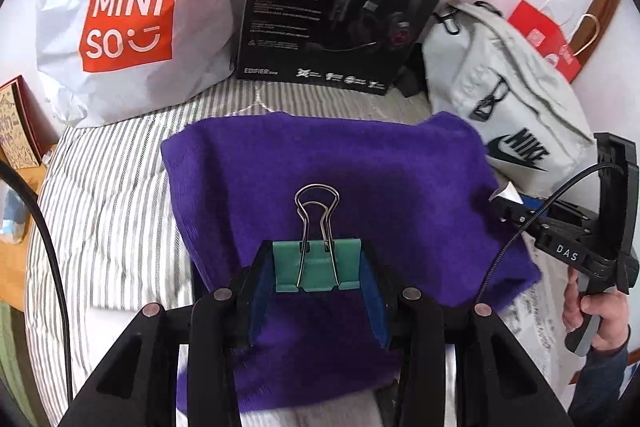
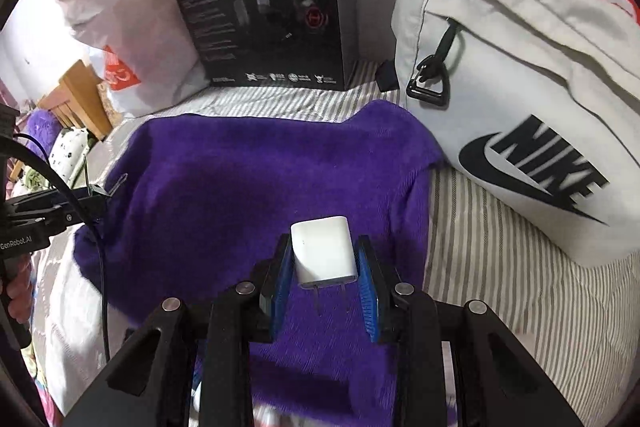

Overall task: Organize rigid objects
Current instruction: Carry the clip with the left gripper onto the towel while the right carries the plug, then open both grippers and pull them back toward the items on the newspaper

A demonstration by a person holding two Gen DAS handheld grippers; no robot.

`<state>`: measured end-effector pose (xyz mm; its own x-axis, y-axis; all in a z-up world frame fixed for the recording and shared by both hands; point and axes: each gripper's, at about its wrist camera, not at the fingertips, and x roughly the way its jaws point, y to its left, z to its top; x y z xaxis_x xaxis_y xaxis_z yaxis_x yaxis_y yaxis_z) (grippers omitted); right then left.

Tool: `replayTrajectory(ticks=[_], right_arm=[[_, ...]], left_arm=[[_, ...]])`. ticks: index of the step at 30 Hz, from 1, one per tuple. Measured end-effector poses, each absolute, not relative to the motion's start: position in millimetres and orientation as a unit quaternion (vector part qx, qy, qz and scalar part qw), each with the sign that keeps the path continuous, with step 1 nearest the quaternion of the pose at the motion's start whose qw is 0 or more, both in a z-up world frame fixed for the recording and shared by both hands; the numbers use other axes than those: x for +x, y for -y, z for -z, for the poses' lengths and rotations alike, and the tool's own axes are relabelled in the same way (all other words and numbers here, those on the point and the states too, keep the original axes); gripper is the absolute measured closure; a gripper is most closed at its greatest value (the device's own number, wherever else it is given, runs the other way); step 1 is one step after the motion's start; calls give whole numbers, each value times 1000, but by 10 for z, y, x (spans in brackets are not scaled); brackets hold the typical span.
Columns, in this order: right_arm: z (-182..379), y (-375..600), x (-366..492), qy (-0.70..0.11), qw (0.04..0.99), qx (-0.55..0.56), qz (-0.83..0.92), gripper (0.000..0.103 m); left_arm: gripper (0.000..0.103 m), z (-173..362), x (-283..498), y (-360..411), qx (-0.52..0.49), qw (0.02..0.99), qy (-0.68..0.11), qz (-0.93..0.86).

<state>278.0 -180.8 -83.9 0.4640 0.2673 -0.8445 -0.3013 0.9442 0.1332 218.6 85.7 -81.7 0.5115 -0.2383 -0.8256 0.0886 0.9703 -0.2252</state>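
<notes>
You're mid-carry: left gripper [image 1: 318, 267] clamps the green binder clip [image 1: 316, 263], right gripper [image 2: 325, 263] the white charger [image 2: 323, 251]. Next, set both onto the purple cloth [image 1: 320, 155] at 12 o'clock.

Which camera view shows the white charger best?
The right wrist view: the white charger sits centred between the right tongs, prongs visible. The left wrist view shows only a small white corner of it.

Left gripper [image 1: 318, 267] angled downward, jaws clamped on something; right gripper [image 2: 324, 263] likewise tilted down, gripping. Right hand [image 1: 600, 319] wraps its handle.
</notes>
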Motion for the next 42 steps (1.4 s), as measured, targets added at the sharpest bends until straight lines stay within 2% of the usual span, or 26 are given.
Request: replayTrajectory(ticks=[11, 23, 27, 28, 29, 34, 42], right_arm=[[1219, 1734, 3128, -521, 840, -15, -151, 72], [1259, 1621, 3148, -513, 843, -46, -156, 70], [1255, 1589, 3121, -518, 836, -52, -172, 55], [1255, 1582, 3108, -519, 835, -55, -173, 50], [1256, 1580, 3088, -519, 835, -57, -174, 48], [1216, 1595, 2955, -522, 833, -63, -170, 46], [892, 1853, 2483, -519, 840, -21, -158, 45]], left_arm=[[64, 1174, 2541, -910, -52, 857, -510, 58], [64, 1215, 2625, -830, -20, 859, -508, 51], [63, 1213, 2625, -795, -8, 861, -506, 46], [62, 1211, 2619, -783, -4, 861, -507, 45], [58, 1208, 2609, -776, -4, 861, -507, 45], [42, 1194, 2508, -720, 2, 855, -516, 46], [42, 949, 2146, -768, -4, 865, -501, 35]])
